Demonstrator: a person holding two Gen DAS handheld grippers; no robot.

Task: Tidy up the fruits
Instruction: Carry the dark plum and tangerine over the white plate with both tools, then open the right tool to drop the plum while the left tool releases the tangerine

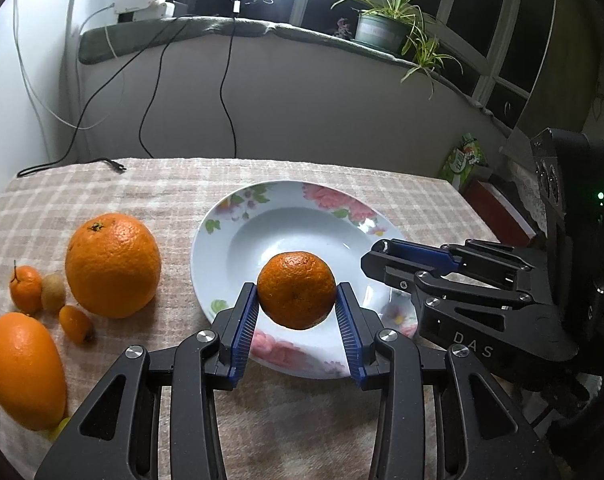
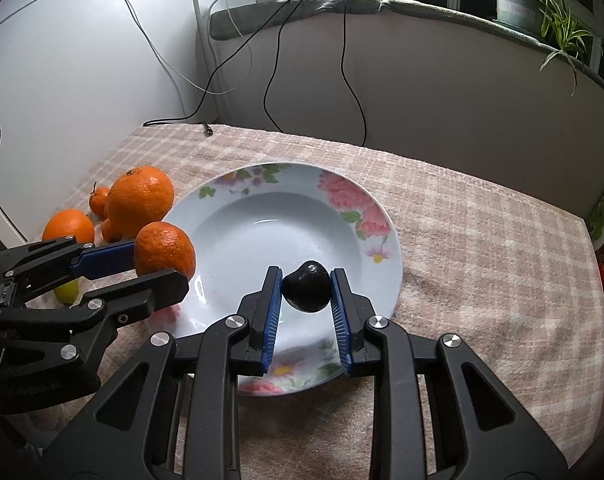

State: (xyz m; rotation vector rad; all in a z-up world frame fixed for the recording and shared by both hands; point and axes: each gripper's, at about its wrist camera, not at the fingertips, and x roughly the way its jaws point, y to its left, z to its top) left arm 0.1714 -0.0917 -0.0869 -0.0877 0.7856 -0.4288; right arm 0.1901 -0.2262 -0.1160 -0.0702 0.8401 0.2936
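Orange-skinned, the mandarin (image 1: 296, 289) sat pinched between my left gripper's (image 1: 296, 312) pads, hanging over the plate's (image 1: 217, 256) near rim; my right gripper (image 2: 306, 300) pinched a dark fruit (image 2: 306, 287) likewise. I judged lowering both close to the bowl before letting go would prevent rolling.

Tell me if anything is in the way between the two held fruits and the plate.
Nothing visible blocks either. The left gripper holds the mandarin over the near-left part of the plate, and the right gripper holds the small dark fruit over its near side. The plate's bowl looks bare.
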